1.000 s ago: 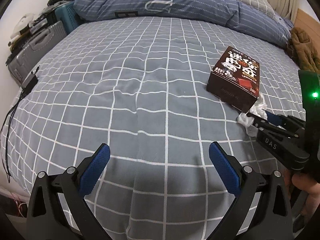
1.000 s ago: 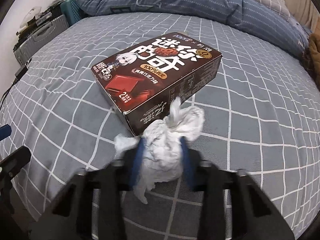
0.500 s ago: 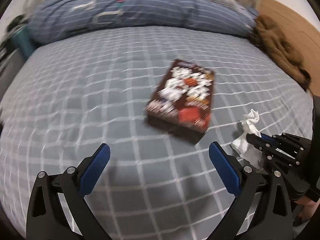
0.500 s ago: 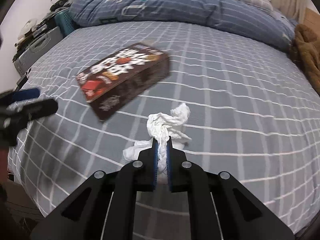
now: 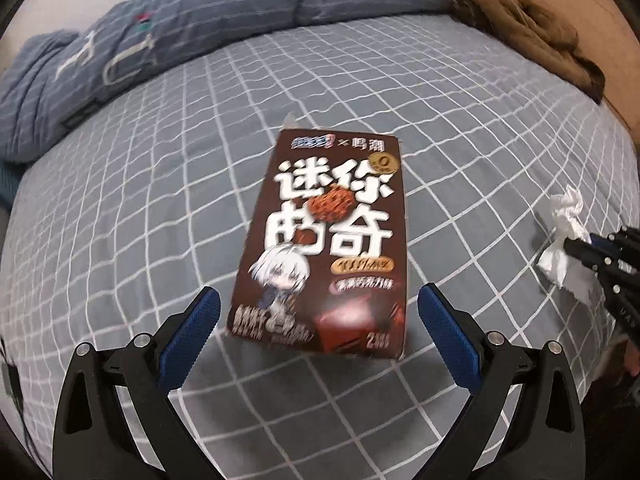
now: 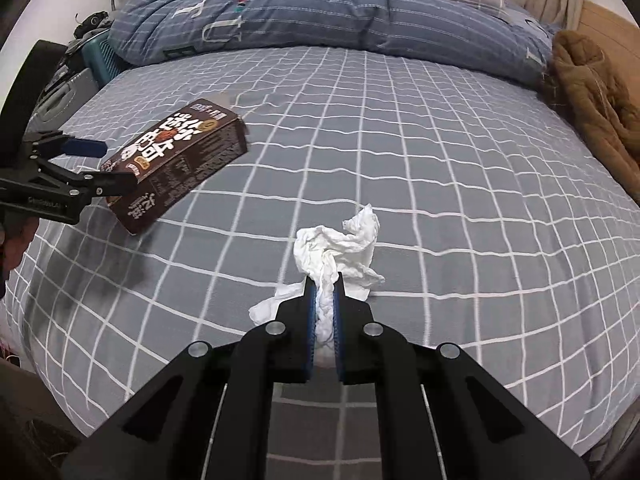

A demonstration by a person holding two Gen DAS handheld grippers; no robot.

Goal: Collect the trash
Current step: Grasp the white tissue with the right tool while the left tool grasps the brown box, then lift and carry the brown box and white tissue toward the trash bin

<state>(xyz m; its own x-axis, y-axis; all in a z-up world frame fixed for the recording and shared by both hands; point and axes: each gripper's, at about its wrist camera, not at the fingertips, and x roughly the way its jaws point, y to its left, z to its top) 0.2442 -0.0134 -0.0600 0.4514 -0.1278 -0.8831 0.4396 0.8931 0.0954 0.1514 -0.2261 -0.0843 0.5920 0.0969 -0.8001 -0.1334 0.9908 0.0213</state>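
A crumpled white tissue (image 6: 340, 248) is pinched between the blue pads of my right gripper (image 6: 323, 280), which is shut on it just above the grey checked bedsheet (image 6: 440, 160). The same tissue (image 5: 562, 236) shows at the right edge of the left wrist view, with the right gripper (image 5: 580, 246) holding it. A dark brown cookie box (image 5: 328, 248) lies flat on the bed. My left gripper (image 5: 318, 312) stands wide open, its fingers on either side of the box's near end, not touching it. From the right wrist view the box (image 6: 180, 164) is at the left, with the left gripper (image 6: 108, 168) over it.
A rolled blue striped duvet (image 6: 320, 20) lies across the far side of the bed. A brown fuzzy garment (image 6: 592, 92) sits at the right by the wooden headboard. Suitcases and clutter (image 6: 72, 80) stand off the bed's left side.
My right gripper closed on the tissue and carried it off to the right of the box. My left gripper swung over to the box and now straddles its near end.
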